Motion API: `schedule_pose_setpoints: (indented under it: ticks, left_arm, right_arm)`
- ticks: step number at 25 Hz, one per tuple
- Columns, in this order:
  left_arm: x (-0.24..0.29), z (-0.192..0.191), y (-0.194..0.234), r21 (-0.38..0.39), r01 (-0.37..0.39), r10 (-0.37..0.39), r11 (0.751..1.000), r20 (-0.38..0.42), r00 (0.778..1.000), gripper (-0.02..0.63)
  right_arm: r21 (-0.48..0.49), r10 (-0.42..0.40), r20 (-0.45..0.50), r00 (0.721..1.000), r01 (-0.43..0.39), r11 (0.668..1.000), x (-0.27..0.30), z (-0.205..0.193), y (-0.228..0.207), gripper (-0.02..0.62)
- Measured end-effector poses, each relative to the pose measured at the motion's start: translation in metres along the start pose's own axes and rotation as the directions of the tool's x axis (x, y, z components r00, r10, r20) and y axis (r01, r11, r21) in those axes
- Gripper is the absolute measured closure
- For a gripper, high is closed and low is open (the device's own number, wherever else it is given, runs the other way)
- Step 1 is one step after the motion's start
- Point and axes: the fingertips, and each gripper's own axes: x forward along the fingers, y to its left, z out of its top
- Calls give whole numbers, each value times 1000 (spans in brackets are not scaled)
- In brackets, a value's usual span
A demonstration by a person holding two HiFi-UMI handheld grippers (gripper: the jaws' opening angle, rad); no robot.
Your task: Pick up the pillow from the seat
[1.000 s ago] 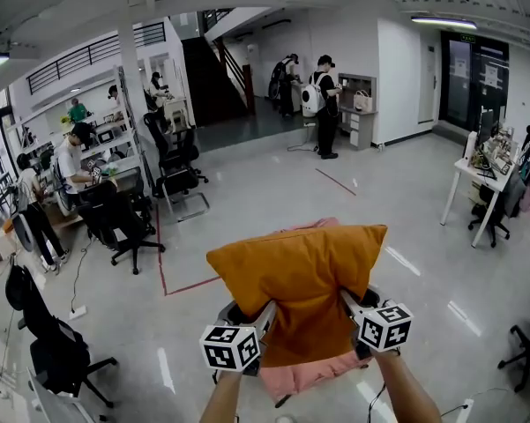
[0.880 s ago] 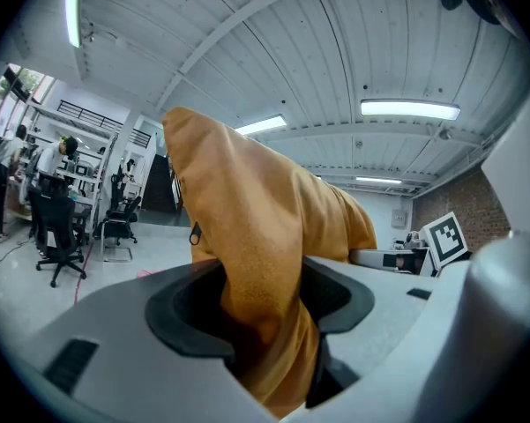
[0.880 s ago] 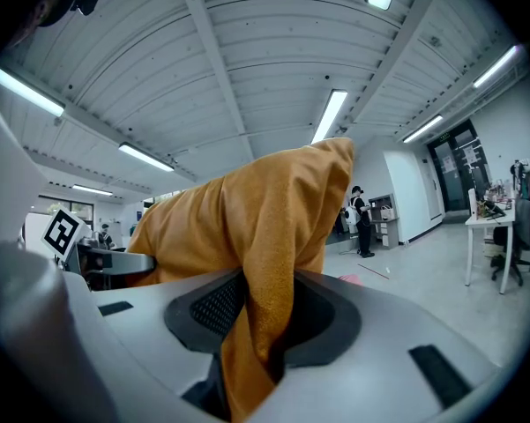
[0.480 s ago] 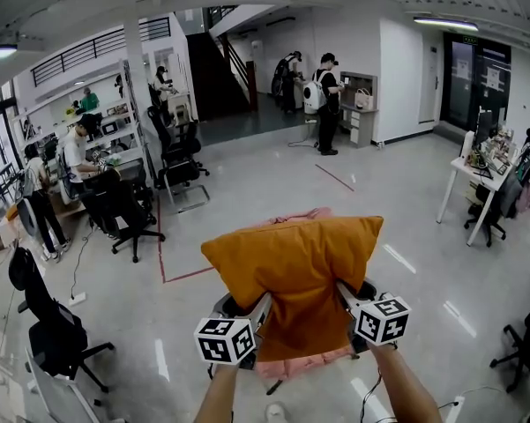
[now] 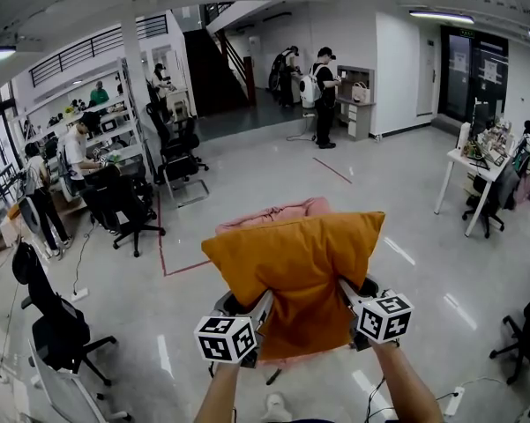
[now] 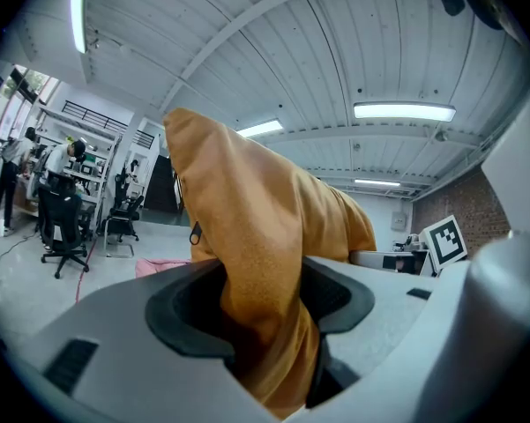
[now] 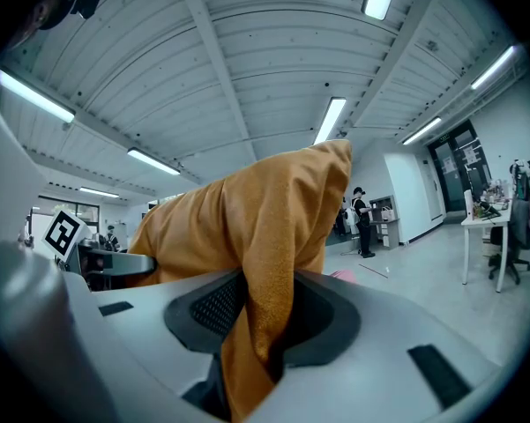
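Two-handed, the left gripper (image 5: 247,312) and right gripper (image 5: 353,296) are each clamping the orange pillow's (image 5: 295,267) lower edge, holding it clear of the pink seat (image 5: 273,212); lifting evenly is probably guarding against slipping.

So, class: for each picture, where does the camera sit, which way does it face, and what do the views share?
Head view: on the person's head, facing forward and down at the orange pillow; both forearms show.
Left gripper view: on the left gripper, looking along its fingers, shut on the pillow.
Right gripper view: on the right gripper, likewise.
Shared: the pillow, in all three.
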Motion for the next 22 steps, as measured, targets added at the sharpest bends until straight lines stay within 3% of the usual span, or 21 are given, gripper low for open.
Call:
schedule_pose_setpoints:
  ticks: [22]
  left_arm:
    - [-27, -5, -7, -13, -10, 10, 1000, 5, 1000, 356]
  right_arm:
    - [0, 26, 3, 1000, -26, 1000, -17, -3, 17, 456]
